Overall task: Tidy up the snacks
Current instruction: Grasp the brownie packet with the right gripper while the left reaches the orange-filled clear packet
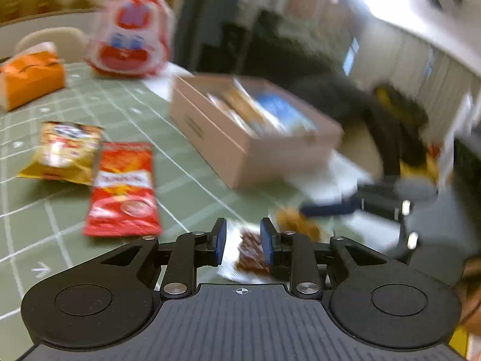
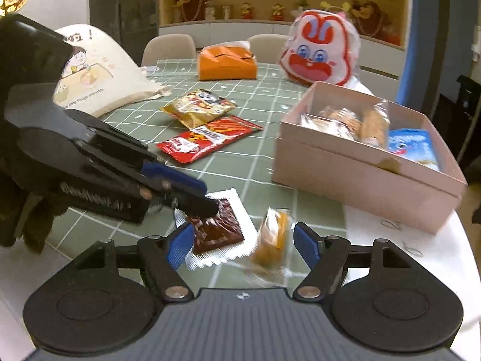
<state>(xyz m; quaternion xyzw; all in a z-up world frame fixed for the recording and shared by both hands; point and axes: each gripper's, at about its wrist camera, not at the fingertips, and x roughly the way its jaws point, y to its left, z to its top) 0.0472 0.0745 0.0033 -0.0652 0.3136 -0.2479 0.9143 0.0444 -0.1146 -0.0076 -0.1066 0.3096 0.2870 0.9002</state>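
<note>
A brown snack packet (image 2: 216,231) in a white wrapper lies on the green checked table. My left gripper (image 2: 207,203) comes in from the left and is shut on the packet's far edge. In the left wrist view the packet (image 1: 251,249) sits pinched between the blue pads of that gripper (image 1: 243,239). My right gripper (image 2: 243,234) stands open just behind it. A small orange wrapped cake (image 2: 273,237), blurred, lies between the right gripper's fingers and touches neither pad. A pink box (image 2: 360,162) to the right holds several snacks.
A red packet (image 2: 210,138) and a yellow packet (image 2: 198,106) lie mid-table. Behind them are an orange tissue box (image 2: 227,63), a rabbit-face bag (image 2: 318,51) and a canvas bag (image 2: 93,72). The white table edge (image 2: 421,270) curves round at the right.
</note>
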